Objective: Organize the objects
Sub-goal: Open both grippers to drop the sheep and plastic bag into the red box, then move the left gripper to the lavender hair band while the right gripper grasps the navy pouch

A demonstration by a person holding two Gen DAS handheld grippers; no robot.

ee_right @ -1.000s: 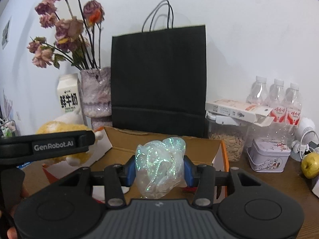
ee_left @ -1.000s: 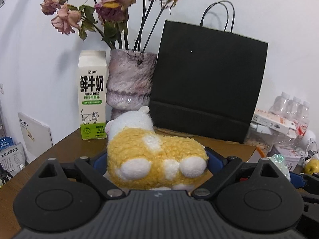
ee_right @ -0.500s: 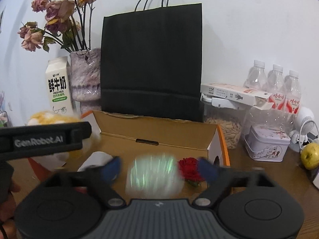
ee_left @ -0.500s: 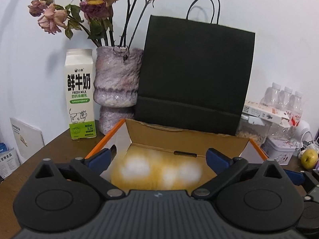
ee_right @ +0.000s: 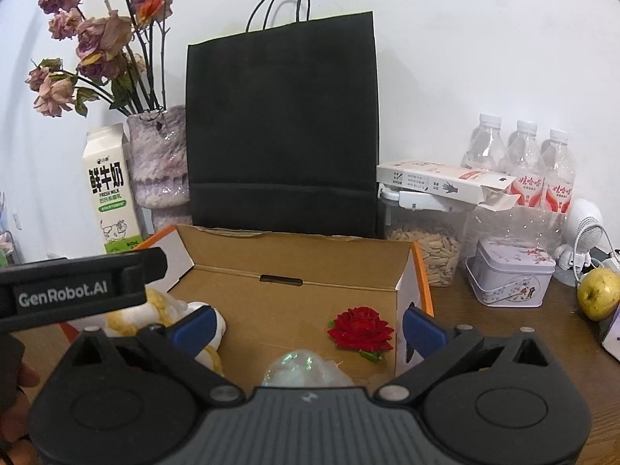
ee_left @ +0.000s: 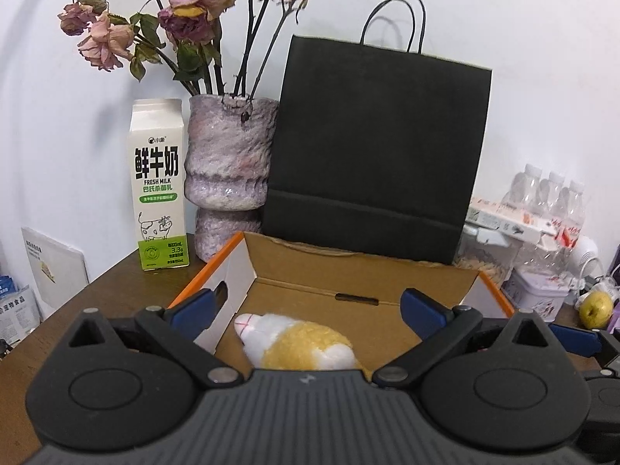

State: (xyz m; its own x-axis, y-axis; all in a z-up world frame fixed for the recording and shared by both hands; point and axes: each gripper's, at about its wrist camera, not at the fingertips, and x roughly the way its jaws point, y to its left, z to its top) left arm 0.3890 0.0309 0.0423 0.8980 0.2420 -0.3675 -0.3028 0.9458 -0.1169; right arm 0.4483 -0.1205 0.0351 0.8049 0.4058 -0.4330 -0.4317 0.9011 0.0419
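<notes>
An open cardboard box (ee_left: 360, 263) with orange edges sits on the table; it also shows in the right wrist view (ee_right: 294, 267). A yellow and white plush toy (ee_left: 302, 345) lies inside it at the left, below my open, empty left gripper (ee_left: 306, 306). In the right wrist view the plush (ee_right: 162, 310) is partly hidden by the left gripper's body. An iridescent plastic wad (ee_right: 302, 364) lies in the box below my open, empty right gripper (ee_right: 308, 325). A red fabric rose (ee_right: 362, 327) lies in the box at the right.
Behind the box stand a black paper bag (ee_left: 376, 147), a fuzzy vase of dried roses (ee_left: 228, 162) and a milk carton (ee_left: 159, 186). To the right are a seed jar (ee_right: 426, 240), water bottles (ee_right: 523, 162), a tin (ee_right: 507, 275) and a green apple (ee_right: 598, 292).
Both grippers opened. The plush dropped from the left gripper into the box, and the iridescent wad dropped from the right gripper into the box.
</notes>
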